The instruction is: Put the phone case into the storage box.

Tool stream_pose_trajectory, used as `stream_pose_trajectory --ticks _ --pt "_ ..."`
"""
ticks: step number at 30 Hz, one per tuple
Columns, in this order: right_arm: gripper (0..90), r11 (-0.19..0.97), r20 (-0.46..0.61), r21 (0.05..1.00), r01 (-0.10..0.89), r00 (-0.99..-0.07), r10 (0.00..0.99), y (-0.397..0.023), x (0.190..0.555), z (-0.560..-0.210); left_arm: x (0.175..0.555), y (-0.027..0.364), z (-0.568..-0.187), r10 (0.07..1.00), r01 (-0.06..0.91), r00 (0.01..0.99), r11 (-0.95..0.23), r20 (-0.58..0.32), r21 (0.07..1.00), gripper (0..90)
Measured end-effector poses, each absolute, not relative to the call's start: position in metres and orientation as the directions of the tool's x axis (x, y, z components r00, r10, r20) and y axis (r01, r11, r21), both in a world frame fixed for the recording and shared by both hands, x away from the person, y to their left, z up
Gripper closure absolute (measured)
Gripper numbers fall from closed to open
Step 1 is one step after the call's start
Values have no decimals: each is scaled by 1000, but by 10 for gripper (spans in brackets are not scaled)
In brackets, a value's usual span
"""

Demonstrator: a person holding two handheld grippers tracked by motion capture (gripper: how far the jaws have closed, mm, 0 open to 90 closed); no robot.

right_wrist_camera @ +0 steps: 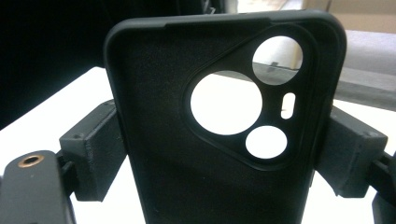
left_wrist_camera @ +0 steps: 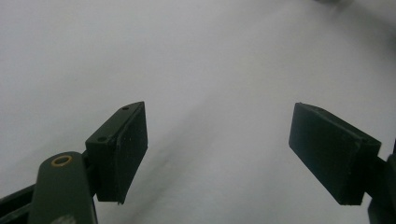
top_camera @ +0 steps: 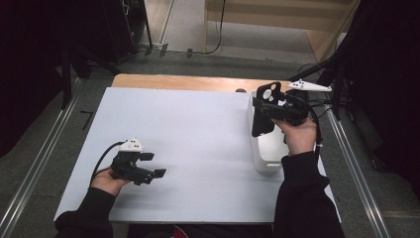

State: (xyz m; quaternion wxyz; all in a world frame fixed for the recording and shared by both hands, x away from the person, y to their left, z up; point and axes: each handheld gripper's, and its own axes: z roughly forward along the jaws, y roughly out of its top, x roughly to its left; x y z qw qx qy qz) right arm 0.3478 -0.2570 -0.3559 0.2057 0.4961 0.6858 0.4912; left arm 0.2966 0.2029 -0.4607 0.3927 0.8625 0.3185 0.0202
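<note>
The phone case (right_wrist_camera: 224, 116) runs off the right gripper view's bottom edge.

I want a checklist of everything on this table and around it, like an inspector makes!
Surface: white board lying on a wooden table.
Job's things: black phone case with camera cut-outs, held upright; white bin beneath it.
Clutter: nothing seen.
Grippers: right gripper clamps the case by its sides; left gripper is open with nothing between its jaws, just above the board.
Cables: black cable trailing from the left gripper.
Surroundings: grey floor, metal rails, wooden furniture behind.
</note>
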Motion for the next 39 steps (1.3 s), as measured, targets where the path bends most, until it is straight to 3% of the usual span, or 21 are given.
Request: stream_pose_trajectory --ticks 6,39 --pt "119 -12 236 876 482 -406 883 -265 365 -349 297 202 -463 560 537 798 -492 -223 685 192" --pt "118 -54 196 871 489 -243 950 -279 436 -347 297 203 -462 557 534 799 -486 -225 692 192"
